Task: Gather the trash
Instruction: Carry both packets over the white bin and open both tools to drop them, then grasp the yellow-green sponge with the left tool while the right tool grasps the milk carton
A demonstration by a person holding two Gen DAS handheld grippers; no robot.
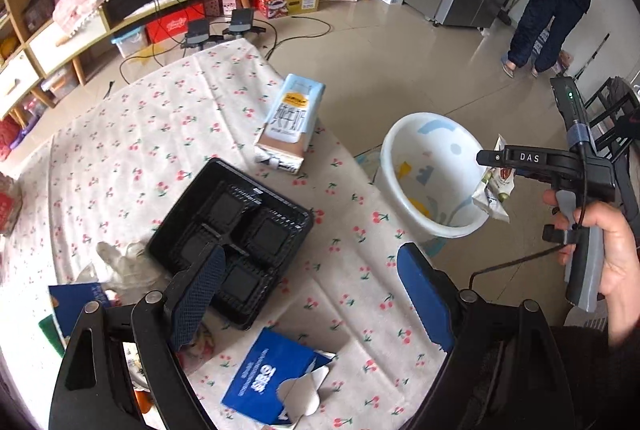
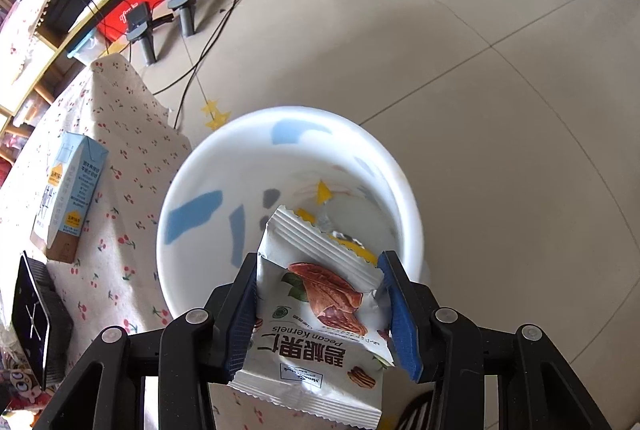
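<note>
Beside the cherry-print tablecloth (image 1: 168, 134), one white bin (image 2: 404, 186) holds scraps; right gripper (image 2: 320, 314) clamps one pecan packet (image 2: 320, 310) above it; left gripper (image 1: 312, 294) gapes empty over one black tray (image 1: 236, 226).

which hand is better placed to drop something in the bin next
Right. The right gripper already holds the snack packet over the white bin; the left gripper is open above the table.

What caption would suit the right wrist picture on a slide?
Right gripper holds a white pecan-kernel snack packet between its jaws above the white plastic bin.
</note>
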